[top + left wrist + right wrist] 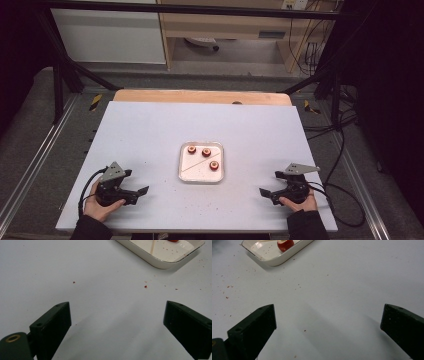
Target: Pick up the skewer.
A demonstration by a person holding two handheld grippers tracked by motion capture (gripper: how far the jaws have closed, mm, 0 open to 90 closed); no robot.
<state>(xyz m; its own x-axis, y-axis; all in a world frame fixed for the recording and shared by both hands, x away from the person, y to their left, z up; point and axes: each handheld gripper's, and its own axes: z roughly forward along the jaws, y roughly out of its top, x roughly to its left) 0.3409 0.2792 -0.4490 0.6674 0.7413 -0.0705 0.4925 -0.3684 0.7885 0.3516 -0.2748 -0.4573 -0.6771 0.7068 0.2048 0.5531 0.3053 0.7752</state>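
A: What is the table [150, 135] like?

B: A flat, matte, pale grey-white board with a strip of bare wood along its far edge. Reddish crumbs [145, 286] are scattered over it, thickest near the tray.

A: And the tray [183, 165]?

B: Shallow, roughly square with rounded corners, glossy cream-white like glazed ceramic or enamel (I cannot tell which). It sits near the table's middle, between the two grippers and a little beyond them.

A: What lies in it?

B: Three small round red pieces [206, 152] with pale centres, two toward the far side and one toward the right. A thin pale stick [195, 166] lies slantwise across the tray floor. In the right gripper view one piece [285, 244] looks shiny-skinned and cut open at its top.

A: The tools?

B: The left gripper [136, 194] rests on the near left of the table, a hand wrapped behind it, its blocky black jaws spread wide over bare surface. The right gripper [270, 192], at the near right, is likewise spread apart and grips nothing. Each carries a grey three-cornered plate.
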